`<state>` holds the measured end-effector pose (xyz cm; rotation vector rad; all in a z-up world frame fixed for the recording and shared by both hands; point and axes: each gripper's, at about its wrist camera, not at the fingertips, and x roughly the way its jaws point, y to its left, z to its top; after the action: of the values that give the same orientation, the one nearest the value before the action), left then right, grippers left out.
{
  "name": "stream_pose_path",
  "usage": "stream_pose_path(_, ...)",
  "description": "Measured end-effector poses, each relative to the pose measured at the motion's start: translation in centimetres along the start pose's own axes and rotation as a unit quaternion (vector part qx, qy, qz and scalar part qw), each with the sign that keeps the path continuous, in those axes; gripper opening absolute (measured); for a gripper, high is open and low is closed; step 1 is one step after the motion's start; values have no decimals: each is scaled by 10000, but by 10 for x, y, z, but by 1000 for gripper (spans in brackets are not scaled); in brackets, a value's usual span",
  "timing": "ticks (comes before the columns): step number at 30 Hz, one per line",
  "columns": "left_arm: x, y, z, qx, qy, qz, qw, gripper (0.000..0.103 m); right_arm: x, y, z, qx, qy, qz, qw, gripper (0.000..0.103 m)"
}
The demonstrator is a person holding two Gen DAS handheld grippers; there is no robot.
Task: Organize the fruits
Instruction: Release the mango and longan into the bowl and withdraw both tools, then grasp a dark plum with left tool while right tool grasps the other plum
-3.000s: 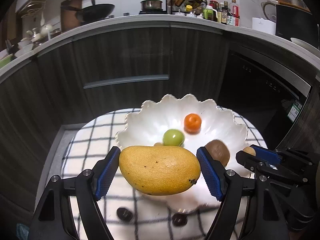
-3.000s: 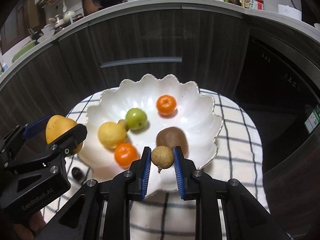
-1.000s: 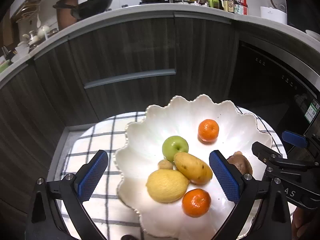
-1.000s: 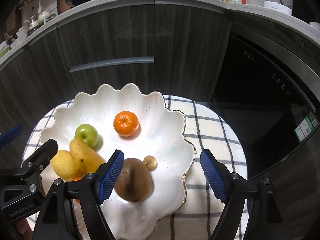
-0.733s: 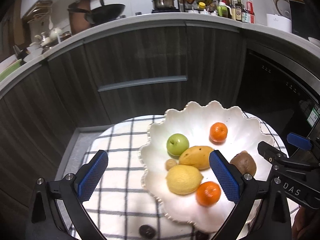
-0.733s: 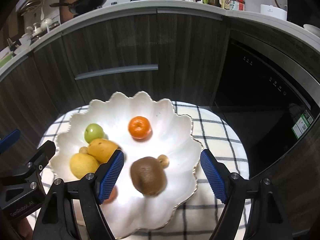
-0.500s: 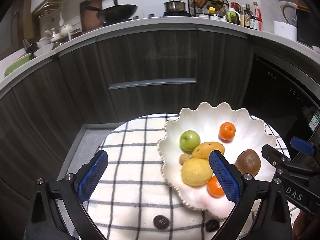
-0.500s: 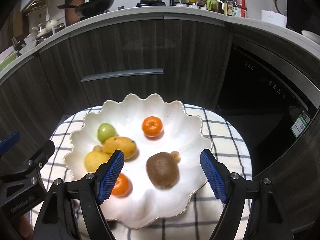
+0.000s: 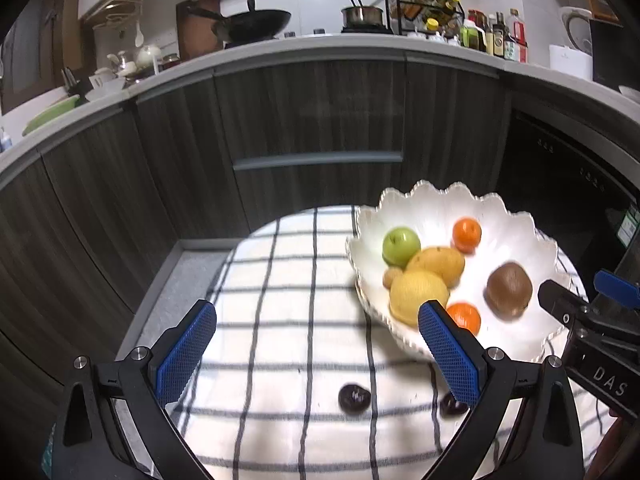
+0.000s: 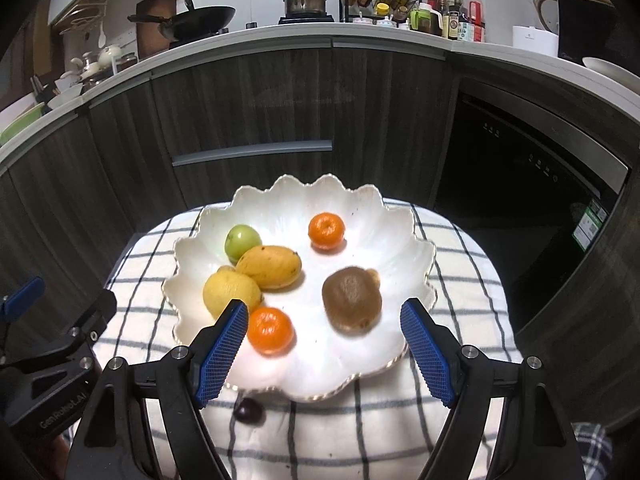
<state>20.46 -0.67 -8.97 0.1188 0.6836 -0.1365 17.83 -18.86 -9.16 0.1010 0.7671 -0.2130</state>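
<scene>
Both claws stand wide open and hold nothing. The left claw [image 9: 316, 354] hangs over the checked cloth [image 9: 280, 312] on the desk, left of the scalloped white bowl [image 9: 436, 204]; the right claw [image 10: 324, 354] hangs over the bowl's near rim.

All the larger fruit lies in the bowl. The right wrist view shows it whole: a green apple [image 10: 242, 242], a mango [image 10: 269, 267] touching it, a lemon [image 10: 231, 293] against the mango, a far tangerine [image 10: 326, 230], a near tangerine [image 10: 270, 329], and a kiwi [image 10: 352, 304] with a small brown fruit [image 10: 374, 276] peeping from behind it. That small fruit cannot be seen in the left view, which instead shows another small brown fruit [image 9: 390, 278] tucked between apple and lemon.

The left view also shows two dark small fruits on the cloth: one [image 9: 353, 397] lies clear, the other [image 9: 450, 405] is half hidden by the claw's right finger. The right view shows only one dark fruit [image 10: 249, 411], blurred, just beside the bowl's near edge. The near tangerine is partly covered by a finger in both views.
</scene>
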Motion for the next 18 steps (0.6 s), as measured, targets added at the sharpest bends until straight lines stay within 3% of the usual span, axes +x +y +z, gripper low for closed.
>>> stream_pose_path(14, 37, 1, -51, -32, 652, -376, 9972, 102, 11, 8, -45, 150, 293, -236, 9992, 79)
stream_pose_path(18, 49, 0, -61, -62, 854, -453, 9953, 93, 15, 11, -53, 240, 404, -276, 9985, 79)
